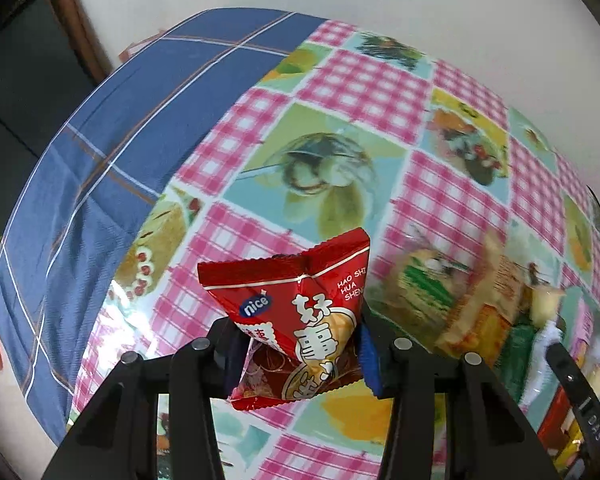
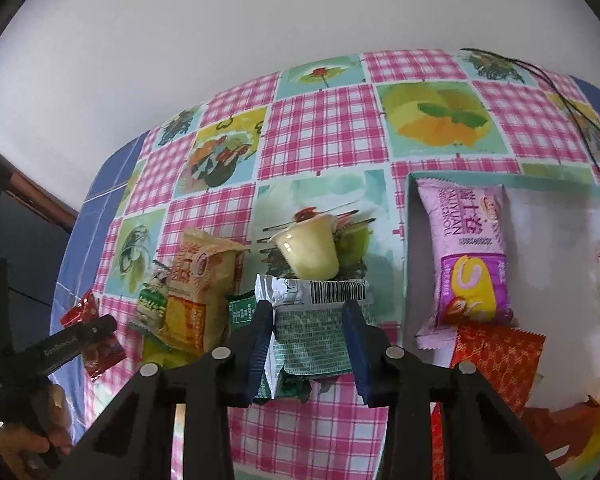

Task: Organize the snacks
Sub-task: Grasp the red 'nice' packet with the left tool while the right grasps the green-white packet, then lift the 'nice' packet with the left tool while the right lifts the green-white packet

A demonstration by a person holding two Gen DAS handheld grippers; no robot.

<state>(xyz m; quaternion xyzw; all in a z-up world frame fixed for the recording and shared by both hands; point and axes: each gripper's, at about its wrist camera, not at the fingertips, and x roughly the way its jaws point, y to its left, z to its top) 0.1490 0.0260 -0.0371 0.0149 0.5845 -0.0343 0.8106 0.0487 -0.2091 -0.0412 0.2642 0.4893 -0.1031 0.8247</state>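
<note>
A shallow white box (image 2: 412,240) sat on the checked tablecloth (image 2: 324,128), holding one purple cake packet (image 2: 470,256) and one red patterned sachet (image 2: 496,364); a yellow item at its right edge was too cut off to identify. Two jelly cups (image 2: 306,254) stood just left of the box. The left gripper (image 1: 296,344) pinched one red peanut packet (image 1: 296,312) above the cloth; the right gripper (image 2: 308,340) pinched one green packet (image 2: 314,320)
</note>
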